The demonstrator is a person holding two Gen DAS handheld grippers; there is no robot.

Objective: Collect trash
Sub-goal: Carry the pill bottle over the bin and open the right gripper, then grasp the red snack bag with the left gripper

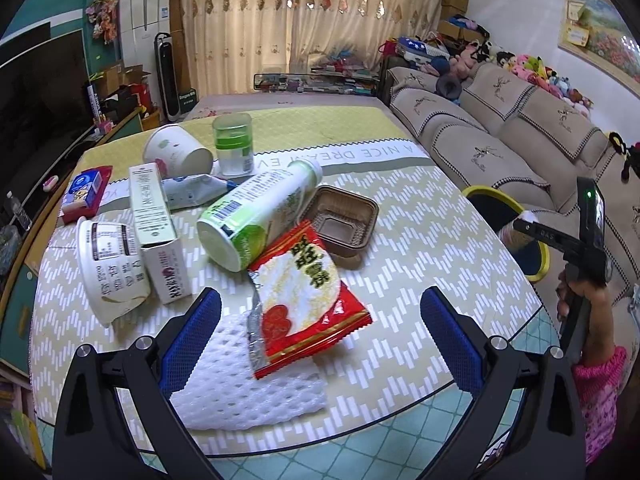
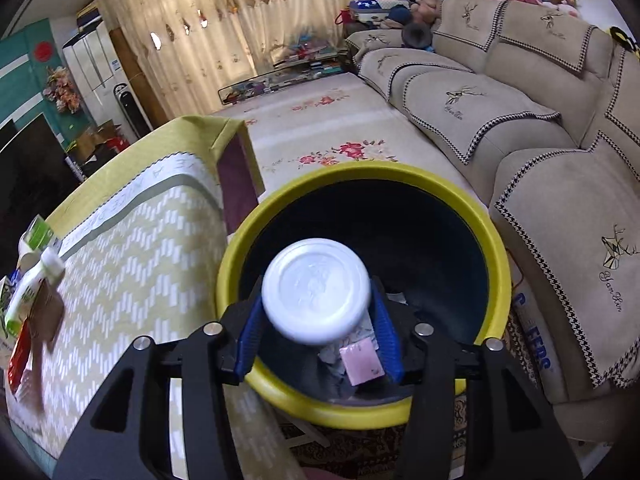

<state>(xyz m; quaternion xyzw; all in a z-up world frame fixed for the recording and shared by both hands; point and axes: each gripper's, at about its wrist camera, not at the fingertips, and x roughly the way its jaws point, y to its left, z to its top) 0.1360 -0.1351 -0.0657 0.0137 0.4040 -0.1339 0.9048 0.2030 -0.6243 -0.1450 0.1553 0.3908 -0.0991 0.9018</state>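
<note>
White round plastic cup (image 2: pixel 316 290), flat base toward the camera, sits between the blue pads of the right gripper (image 2: pixel 318 330), directly above the open mouth of the yellow-rimmed dark bin (image 2: pixel 494 248). Jaws about half spread; the left pad touches the cup's side, but whether the right pad still presses on it cannot be told. Cup edge slightly blurred. Inside the bin: a pink square packet (image 2: pixel 362 362) and crumpled paper scraps. Bin stands on the floor just beside the table (image 2: pixel 132 264), between it and the beige sofa (image 2: pixel 540 152). Left gripper (image 1: pixel 320 338) hovers over the table, jaws wide apart and empty, pads either side of a red-and-white snack wrapper (image 1: pixel 306 300) lying on a white foam mesh sheet (image 1: pixel 248 384). Beyond: green-and-white bottle on its side (image 1: pixel 256 216), brown plastic tray (image 1: pixel 340 222), white carton (image 1: pixel 154 224), tipped white yoghurt tub (image 1: pixel 110 264), paper cup (image 1: pixel 178 152).
</note>
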